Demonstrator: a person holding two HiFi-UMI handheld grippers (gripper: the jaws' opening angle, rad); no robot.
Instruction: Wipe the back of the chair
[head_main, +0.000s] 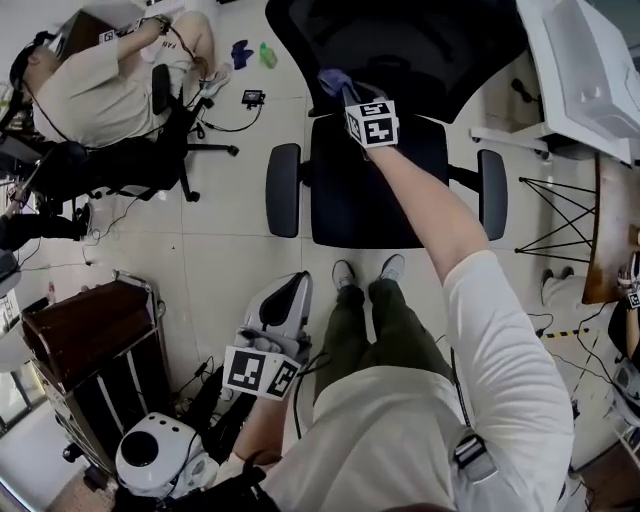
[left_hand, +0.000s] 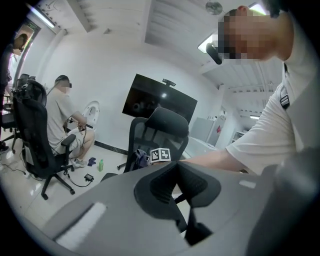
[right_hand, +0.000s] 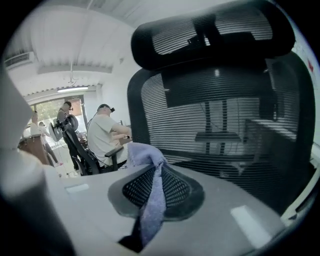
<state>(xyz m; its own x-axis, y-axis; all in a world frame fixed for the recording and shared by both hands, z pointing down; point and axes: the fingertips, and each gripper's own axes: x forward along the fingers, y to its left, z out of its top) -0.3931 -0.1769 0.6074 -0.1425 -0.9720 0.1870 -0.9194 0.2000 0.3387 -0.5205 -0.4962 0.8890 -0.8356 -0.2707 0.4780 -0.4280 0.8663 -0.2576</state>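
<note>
A black mesh office chair stands in front of me, its backrest (head_main: 400, 40) at the top of the head view and its seat (head_main: 365, 190) below it. My right gripper (head_main: 347, 92) reaches over the seat, shut on a blue-purple cloth (head_main: 333, 79) held at the backrest's lower left. In the right gripper view the cloth (right_hand: 150, 200) hangs between the jaws, with the mesh backrest (right_hand: 220, 125) filling the picture just beyond. My left gripper (head_main: 292, 285) hangs low by my left leg, shut on nothing; its view shows the chair (left_hand: 160, 130) from a distance.
A seated person (head_main: 100, 80) works on another black chair at the upper left, with cables and a green bottle (head_main: 267, 54) on the floor nearby. A white desk (head_main: 580, 70) is at the upper right, a brown cabinet (head_main: 90, 330) at the lower left.
</note>
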